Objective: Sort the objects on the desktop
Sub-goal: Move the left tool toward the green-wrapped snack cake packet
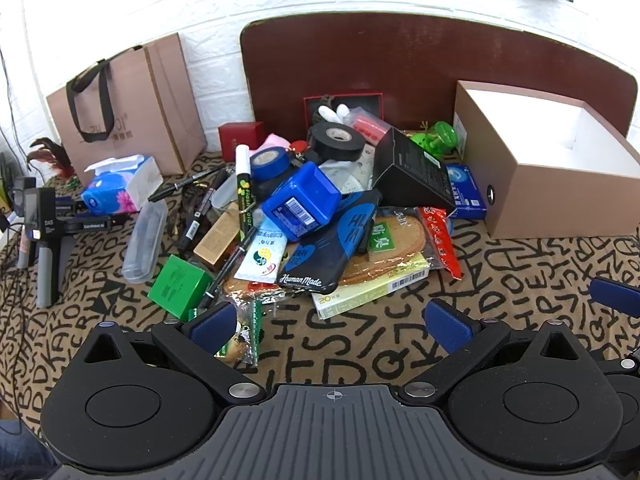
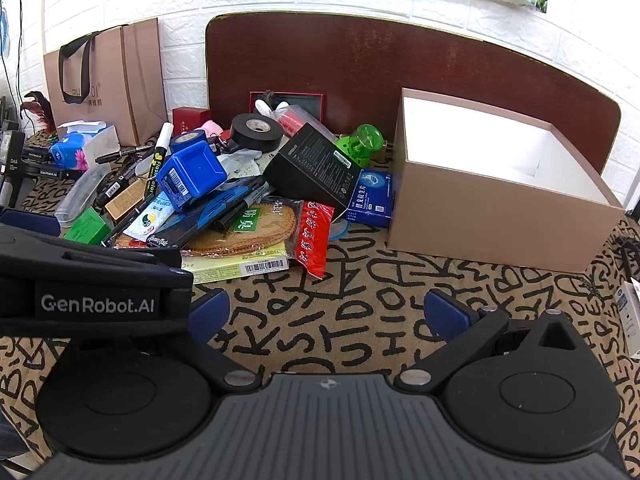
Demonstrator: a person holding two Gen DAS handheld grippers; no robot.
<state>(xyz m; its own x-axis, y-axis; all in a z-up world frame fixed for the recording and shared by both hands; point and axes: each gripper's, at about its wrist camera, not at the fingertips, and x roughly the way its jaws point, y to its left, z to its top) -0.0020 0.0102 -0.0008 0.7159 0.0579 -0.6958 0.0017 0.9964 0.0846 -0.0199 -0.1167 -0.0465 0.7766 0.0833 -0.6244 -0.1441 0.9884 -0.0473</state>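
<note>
Both your left tool (image 1: 334,326) and right tool (image 2: 326,314) are hanging released before the cluttered pile; start with the loose yellow flat carton (image 1: 372,288) at its near edge, carrying it toward the open tan cardboard box (image 2: 500,216).

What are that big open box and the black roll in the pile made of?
The big open box looks like stiff matte cardboard: tan outside, white inside, crisp folded corners. The black roll seems to be wound tape, likely cloth or vinyl, dull black around a pale cardboard-looking core.

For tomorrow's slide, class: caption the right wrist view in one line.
Open right gripper hovers over the lettered cloth, facing a cluttered pile beside an empty open box.
</note>
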